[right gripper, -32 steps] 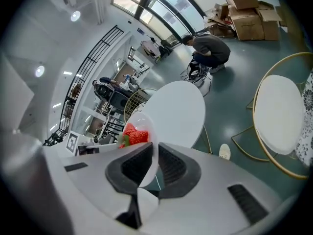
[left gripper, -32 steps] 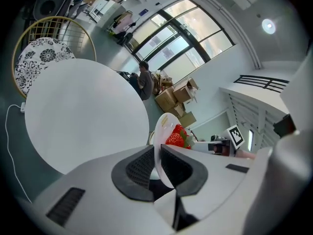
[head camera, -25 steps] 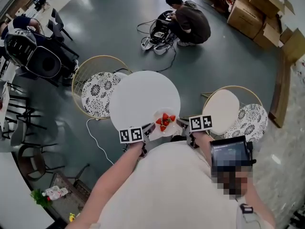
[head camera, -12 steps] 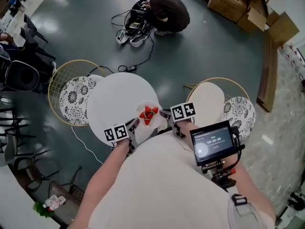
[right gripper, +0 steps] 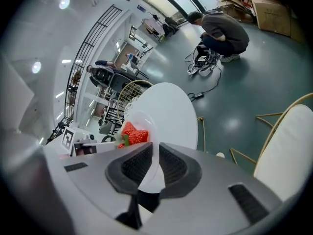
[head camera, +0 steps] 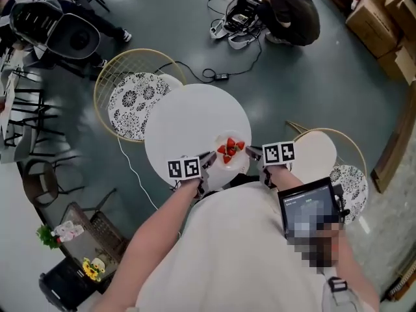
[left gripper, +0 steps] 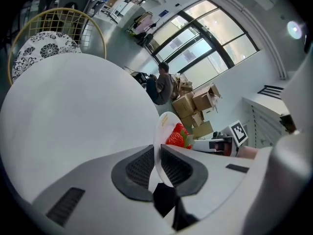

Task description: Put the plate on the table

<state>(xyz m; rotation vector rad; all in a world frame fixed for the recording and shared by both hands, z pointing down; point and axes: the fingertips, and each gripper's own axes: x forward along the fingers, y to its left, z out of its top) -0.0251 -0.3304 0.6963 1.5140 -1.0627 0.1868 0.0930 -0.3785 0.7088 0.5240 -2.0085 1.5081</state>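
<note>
A clear plate (head camera: 229,160) with several red strawberries (head camera: 230,151) hangs over the near edge of the round white table (head camera: 188,125). My left gripper (head camera: 207,162) is shut on the plate's left rim and my right gripper (head camera: 252,155) is shut on its right rim. The plate's rim (left gripper: 157,151) stands pinched between the dark pads in the left gripper view, with strawberries (left gripper: 178,136) beyond it. The rim (right gripper: 152,168) and strawberries (right gripper: 133,133) show the same way in the right gripper view, above the table (right gripper: 171,109).
A gold wire chair with a patterned cushion (head camera: 133,103) stands left of the table, another chair (head camera: 322,156) on the right. A person (head camera: 292,12) crouches by cables at the top. Cardboard boxes (head camera: 383,25) sit far right. A magazine rack (head camera: 91,236) is at lower left.
The head view has swung, so the table and chairs sit differently in the picture. Both grippers still grip the plate, which hangs over the table's near edge as before.
</note>
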